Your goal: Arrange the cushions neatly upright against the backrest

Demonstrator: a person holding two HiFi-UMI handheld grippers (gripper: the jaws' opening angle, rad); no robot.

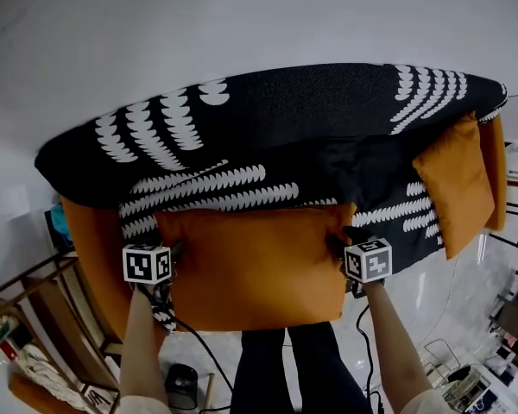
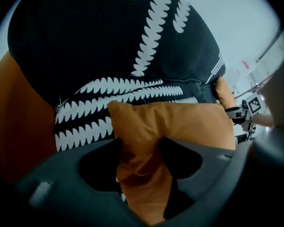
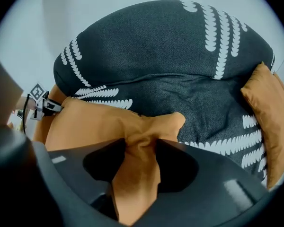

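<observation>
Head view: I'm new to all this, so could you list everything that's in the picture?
Sofa: one, orange under a black cover with white leaf-like rows, fills the middle.
Near cushion: one, orange, front of the seat, gripped at both ends.
Far cushion: one, orange, leaning at the sofa's right end.
Cable: one, black, hanging below the near cushion.
Left hand-held gripper: one, dark, pinching the near cushion's left end.
Right hand-held gripper: one, dark, pinching its right end.
Forearms: two, bare, bottom.
Legs: dark trousers, bottom centre.
</observation>
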